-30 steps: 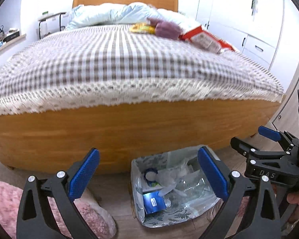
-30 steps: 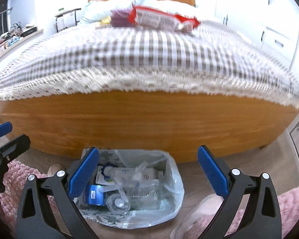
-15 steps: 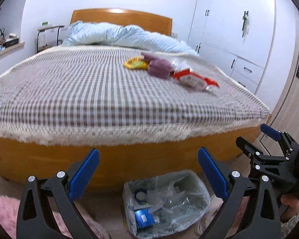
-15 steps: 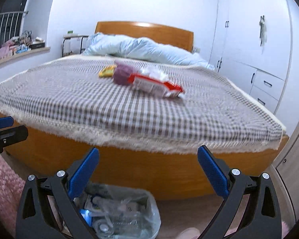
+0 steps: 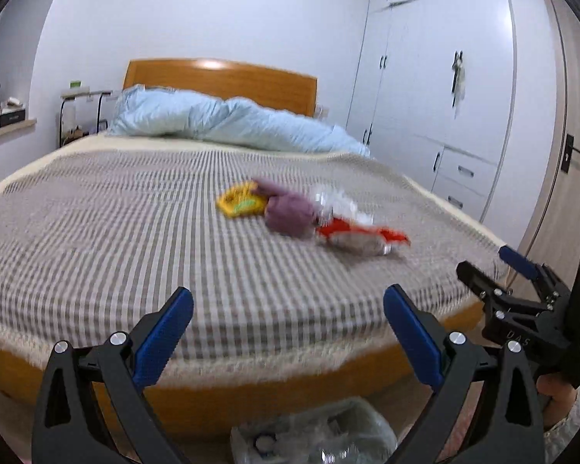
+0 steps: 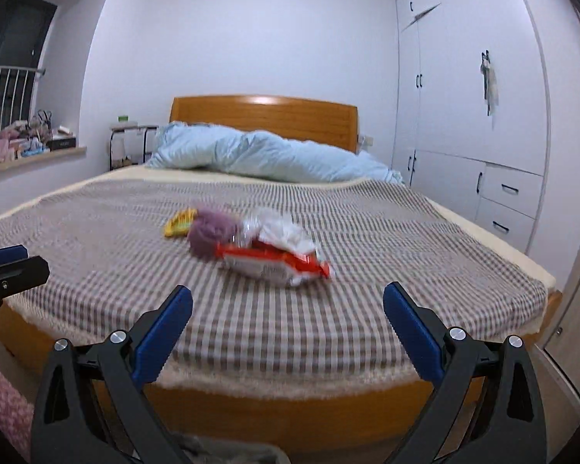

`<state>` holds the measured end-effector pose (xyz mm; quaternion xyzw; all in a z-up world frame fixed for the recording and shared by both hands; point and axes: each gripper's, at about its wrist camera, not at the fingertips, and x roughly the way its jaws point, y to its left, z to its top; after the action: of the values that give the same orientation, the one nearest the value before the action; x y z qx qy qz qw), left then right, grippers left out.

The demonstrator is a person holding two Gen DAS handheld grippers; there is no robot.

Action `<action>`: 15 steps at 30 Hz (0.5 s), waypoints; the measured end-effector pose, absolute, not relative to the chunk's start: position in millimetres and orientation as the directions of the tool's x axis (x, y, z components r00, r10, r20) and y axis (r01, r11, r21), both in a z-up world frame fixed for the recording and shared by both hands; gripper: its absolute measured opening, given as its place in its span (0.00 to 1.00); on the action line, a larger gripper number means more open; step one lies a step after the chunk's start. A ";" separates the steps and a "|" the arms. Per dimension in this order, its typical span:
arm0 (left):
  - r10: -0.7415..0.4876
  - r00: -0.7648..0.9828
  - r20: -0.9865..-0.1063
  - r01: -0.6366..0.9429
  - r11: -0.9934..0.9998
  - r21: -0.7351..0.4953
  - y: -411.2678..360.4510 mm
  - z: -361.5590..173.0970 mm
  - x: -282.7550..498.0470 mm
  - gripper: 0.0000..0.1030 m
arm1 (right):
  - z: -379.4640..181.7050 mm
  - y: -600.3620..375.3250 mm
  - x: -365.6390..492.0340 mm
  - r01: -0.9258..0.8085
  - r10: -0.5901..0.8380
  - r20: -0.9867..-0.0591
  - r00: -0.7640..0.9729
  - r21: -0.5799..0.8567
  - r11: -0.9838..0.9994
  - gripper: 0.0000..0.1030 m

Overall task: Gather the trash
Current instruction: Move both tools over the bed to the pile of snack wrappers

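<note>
Step in hand: approach, nothing collected yet. Both tongs stand apart and empty, left tongs and right tongs held off the foot edge of the bed. The trash lies mid-bed, nearer the right edge: red wrapper closest, white wrapper and purple lump touching behind it, yellow packet farthest (all blurred). Bin bag sits on the floor below the foot edge. Next move, in my judgement: reach over the foot edge and close on the red wrapper.
</note>
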<state>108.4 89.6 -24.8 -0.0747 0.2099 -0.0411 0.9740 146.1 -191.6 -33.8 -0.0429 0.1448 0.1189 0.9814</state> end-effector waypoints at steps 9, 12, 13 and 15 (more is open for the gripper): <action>-0.135 0.942 -0.307 0.093 0.985 -0.149 79.9 5.6 135.5 0.93 | 0.1 -190.1 170.6 -0.235 0.226 -0.188 0.956 -0.029 0.971 0.92; -0.140 0.947 -0.288 0.101 0.984 -0.146 79.4 11.1 144.8 0.93 | 12.7 -190.7 178.6 -0.236 0.232 -0.155 0.960 -0.010 0.972 0.92; -0.139 0.949 -0.281 0.101 0.984 -0.147 79.4 13.4 148.9 0.93 | 17.7 -191.0 181.8 -0.237 0.234 -0.139 0.962 -0.004 0.972 0.92; -0.144 0.952 -0.270 0.106 0.983 -0.148 80.1 16.6 156.5 0.93 | 25.2 -190.6 186.9 -0.238 0.237 -0.113 0.965 -0.001 0.971 0.92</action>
<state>156.5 80.1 16.6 -0.0662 0.1412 -0.0635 0.9857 186.9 -190.6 25.2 -0.0075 0.0561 0.1198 0.9912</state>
